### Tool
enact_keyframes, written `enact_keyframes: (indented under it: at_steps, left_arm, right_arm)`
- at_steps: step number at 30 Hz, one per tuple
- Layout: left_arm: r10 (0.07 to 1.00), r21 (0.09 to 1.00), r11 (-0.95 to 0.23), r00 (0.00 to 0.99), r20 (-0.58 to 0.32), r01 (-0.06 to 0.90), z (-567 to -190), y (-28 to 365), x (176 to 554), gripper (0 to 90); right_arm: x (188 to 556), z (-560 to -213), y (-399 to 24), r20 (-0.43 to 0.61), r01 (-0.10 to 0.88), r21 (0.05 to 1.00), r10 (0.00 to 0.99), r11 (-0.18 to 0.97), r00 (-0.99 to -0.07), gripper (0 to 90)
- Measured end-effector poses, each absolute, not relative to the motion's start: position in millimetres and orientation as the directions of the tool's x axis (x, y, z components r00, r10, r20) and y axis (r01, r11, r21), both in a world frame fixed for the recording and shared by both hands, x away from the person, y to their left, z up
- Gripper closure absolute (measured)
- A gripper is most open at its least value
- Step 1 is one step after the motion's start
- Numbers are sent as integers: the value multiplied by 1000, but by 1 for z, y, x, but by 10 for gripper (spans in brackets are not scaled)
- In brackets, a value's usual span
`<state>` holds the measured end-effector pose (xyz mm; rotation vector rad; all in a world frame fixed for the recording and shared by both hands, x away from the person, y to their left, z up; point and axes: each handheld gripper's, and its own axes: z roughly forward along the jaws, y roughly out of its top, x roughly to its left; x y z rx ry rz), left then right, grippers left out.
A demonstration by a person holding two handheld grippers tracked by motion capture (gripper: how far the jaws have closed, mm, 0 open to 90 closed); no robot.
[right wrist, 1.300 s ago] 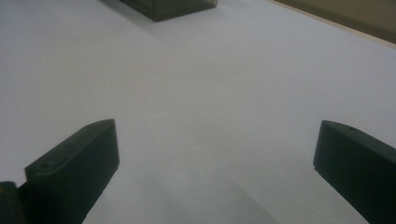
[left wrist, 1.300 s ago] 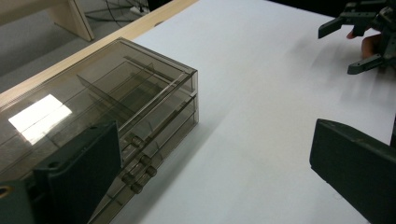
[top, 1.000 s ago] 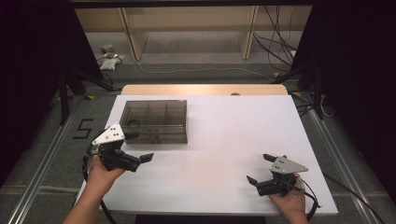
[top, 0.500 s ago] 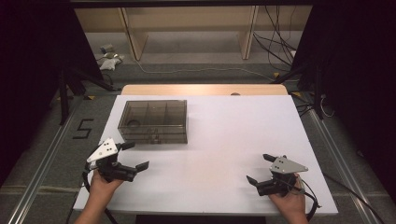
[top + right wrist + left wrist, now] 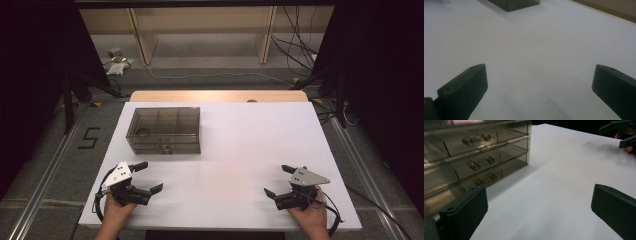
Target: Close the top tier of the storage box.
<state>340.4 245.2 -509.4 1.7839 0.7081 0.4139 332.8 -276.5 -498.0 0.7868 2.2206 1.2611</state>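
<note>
A smoky transparent drawer box (image 5: 164, 130) stands on the white table (image 5: 240, 145), toward its far left. The left gripper view looks at the front of that drawer box (image 5: 474, 162), with three small drawers and their handles. My left gripper (image 5: 149, 177) rests near the table's front left corner, open and empty, a short way in front of the box. At the front right my right gripper (image 5: 280, 181) is open too, with nothing between its jaws. Bare table lies under the right gripper (image 5: 539, 87). The left gripper (image 5: 539, 212) holds nothing.
A corner of the drawer box (image 5: 515, 3) shows at the top of the right gripper view. The right gripper (image 5: 621, 132) and its hand appear far off in the left gripper view. Beyond the table's wooden far edge (image 5: 215, 96) are floor, cables and stand legs.
My left gripper has drawn back from beside the box toward the front left corner of the table. The right gripper has stayed where it was.
</note>
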Motion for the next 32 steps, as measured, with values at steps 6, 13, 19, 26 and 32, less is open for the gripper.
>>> enact_keyframes:
  at_steps: [6,13,19,26,32]
  left_arm:
    - [666,944,-186,741,-82,272,-510,249,341,6]
    - [668,946,-207,743,-51,250,-510,246,338,5]
    - [673,950,-189,738,-58,248,-510,248,338,2]
    - [677,953,-172,732,-69,249,-511,250,338,1]
    - [685,953,-179,726,-56,243,-511,250,338,21]
  right_arm:
    - [332,-498,-277,-114,246,876,675,415,-729,12]
    - [332,-498,-277,-115,243,877,673,414,-731,12]
    - [332,-498,-277,-114,244,877,674,413,-730,12]
    - [332,-497,-277,-110,246,879,674,410,-731,11]
    - [332,-497,-277,-108,245,881,675,405,-730,11]
